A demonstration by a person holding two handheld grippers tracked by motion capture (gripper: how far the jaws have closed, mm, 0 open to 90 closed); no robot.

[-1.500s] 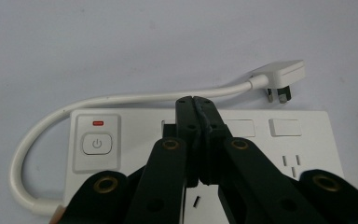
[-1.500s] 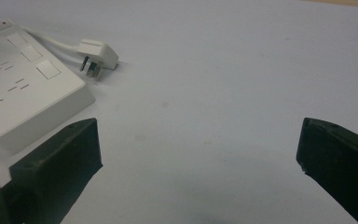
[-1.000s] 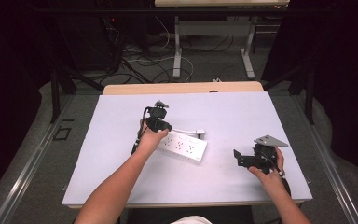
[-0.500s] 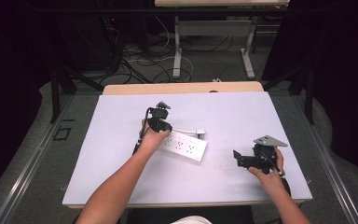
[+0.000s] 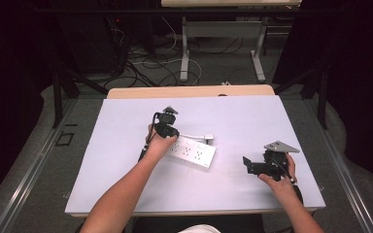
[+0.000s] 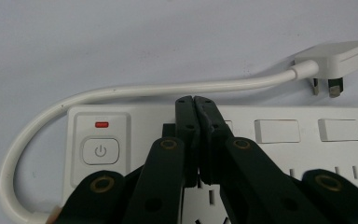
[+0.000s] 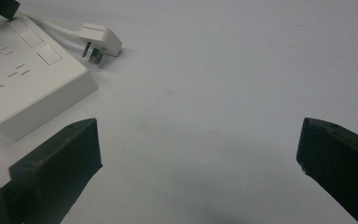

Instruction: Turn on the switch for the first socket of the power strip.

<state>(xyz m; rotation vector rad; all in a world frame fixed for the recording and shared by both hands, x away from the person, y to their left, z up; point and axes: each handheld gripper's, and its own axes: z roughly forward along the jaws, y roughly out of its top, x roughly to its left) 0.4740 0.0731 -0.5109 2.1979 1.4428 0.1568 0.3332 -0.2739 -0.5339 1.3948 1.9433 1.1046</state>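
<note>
A white power strip (image 5: 193, 152) lies near the middle of the table, with its short cable and white plug (image 5: 208, 138) curled along its far side. My left gripper (image 5: 170, 133) points down over the strip's left end. In the left gripper view its jaws (image 6: 195, 100) are shut together with nothing between them, the tips over the strip (image 6: 279, 158) just right of the power button (image 6: 100, 150) and its red light (image 6: 101, 124). My right gripper (image 5: 250, 165) stands open, apart from the strip at its right; its jaws (image 7: 198, 144) are wide with only bare table between them.
The white table top (image 5: 252, 121) is bare around the strip. In the right gripper view the strip (image 7: 23, 79) and plug (image 7: 100, 39) lie at the upper left. Beyond the far edge stand desk legs (image 5: 184, 53) and floor cables.
</note>
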